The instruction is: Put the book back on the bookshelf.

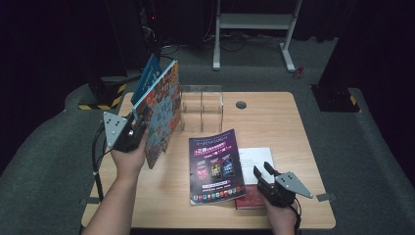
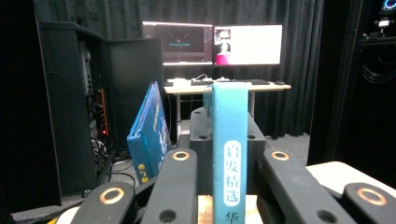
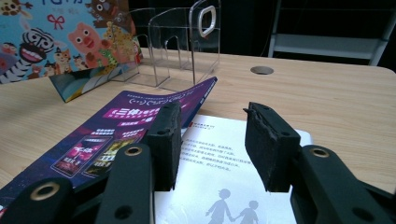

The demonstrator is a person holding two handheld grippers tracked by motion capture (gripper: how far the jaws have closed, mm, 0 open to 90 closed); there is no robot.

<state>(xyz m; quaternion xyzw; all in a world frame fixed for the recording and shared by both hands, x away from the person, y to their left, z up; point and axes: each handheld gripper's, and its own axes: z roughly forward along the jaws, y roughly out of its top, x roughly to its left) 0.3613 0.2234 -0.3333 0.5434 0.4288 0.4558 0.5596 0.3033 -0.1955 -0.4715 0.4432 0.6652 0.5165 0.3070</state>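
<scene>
The table [image 1: 274, 122] is pale wood-grain with a round cable hole near its far edge. Toward the far side stands a clear rack [image 1: 201, 107] with upright dividers; in the right gripper view its nearest panel has a rounded handle cut-out.

The picture book [image 1: 161, 110] is held up at the table's left, just beside the rack, its lower corner close to the tabletop. Its cover is crowded with cartoon animals — a zebra, a pink pig, a leopard — and in the left gripper view its teal spine [image 2: 229, 154] stands upright with white characters in an oval label. The left hand-held gripper [image 1: 134, 129] is clamped on this book at the spine edge, one jaw on each side of it. Behind it leans a blue book [image 1: 149, 73], tilted the same way.

Flat on the table lies a purple magazine [image 1: 216, 166], its far corner curling up slightly. Beside it, partly under it, is a white booklet [image 1: 254, 159] printed with text and a grey silhouette of two figures holding hands.

The right hand-held gripper [image 1: 262, 171] rests over the white booklet — jaws apart, nothing between them.
</scene>
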